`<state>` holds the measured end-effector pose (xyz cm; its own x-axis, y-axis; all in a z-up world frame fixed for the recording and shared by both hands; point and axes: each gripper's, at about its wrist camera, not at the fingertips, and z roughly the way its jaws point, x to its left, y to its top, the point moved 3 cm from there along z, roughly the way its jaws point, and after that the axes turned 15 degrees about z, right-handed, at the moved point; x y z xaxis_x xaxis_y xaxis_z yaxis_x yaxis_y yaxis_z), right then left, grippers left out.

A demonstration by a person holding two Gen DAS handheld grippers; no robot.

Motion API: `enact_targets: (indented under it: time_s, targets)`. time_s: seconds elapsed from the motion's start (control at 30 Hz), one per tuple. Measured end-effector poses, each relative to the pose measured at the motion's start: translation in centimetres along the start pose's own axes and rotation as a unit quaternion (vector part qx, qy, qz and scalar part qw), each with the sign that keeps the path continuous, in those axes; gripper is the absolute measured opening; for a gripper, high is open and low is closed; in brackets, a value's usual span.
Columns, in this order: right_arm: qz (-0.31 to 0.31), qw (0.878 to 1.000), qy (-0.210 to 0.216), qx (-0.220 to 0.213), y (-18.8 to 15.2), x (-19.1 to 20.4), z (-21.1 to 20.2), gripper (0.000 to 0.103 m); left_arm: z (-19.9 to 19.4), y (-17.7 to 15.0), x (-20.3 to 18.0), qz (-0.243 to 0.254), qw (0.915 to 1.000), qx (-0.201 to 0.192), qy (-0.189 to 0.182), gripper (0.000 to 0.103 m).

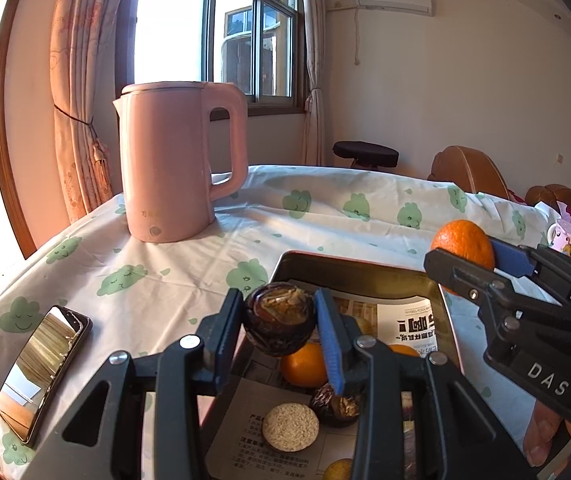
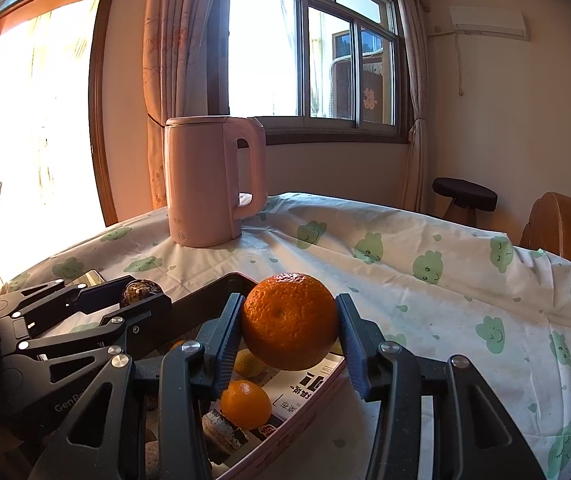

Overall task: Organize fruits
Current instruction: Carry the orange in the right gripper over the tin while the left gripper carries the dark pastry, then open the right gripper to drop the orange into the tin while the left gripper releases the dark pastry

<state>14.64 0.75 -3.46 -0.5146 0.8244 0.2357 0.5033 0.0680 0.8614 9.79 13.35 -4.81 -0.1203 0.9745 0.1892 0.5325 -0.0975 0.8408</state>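
We pinch a firm, light orange [image 2: 290, 322] in the right hand-held gripper [image 2: 291, 328] and a wrinkled dark fruit [image 1: 279, 318] in the left hand-held gripper [image 1: 281, 320], both gripped across the middle above the tray [image 1: 365, 276], squeezed gently to avoid bruising.

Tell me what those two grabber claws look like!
Both are black plastic claws with silver rivets at the joints. Each finger ends in a ribbed blue pad. The right gripper has white letters "DAS" on its side, and the left gripper shows "Gen" in pale letters.
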Motion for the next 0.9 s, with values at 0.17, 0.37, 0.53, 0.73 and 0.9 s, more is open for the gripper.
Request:
enact_targets:
  time_s: [0.17,0.37,0.53,0.73,0.9]
  targets:
    - [0.0,1.0,-0.003,0.009,-0.2,0.0,0.8,0.048,0.4,-0.1,0.0,0.004,1.0,0.007,0.001,0.039]
    - [0.005,1.0,-0.008,0.03,-0.7,-0.3,2.1,0.048,1.3,-0.3,-0.3,0.011,0.9997,0.021,-0.004,0.039]
    - [0.007,0.999,-0.014,0.044,-1.0,-0.5,3.1,0.048,1.7,-0.5,-0.4,0.011,0.9995,0.028,-0.007,0.039]
    - [0.004,0.998,-0.017,0.059,-1.2,-0.4,3.8,0.048,1.8,-0.5,-0.5,0.014,0.9993,0.033,-0.008,0.039]
    - [0.01,0.997,-0.016,0.079,-1.6,-0.6,4.6,0.049,2.1,-0.4,-0.9,0.022,0.9989,0.039,-0.011,0.039]
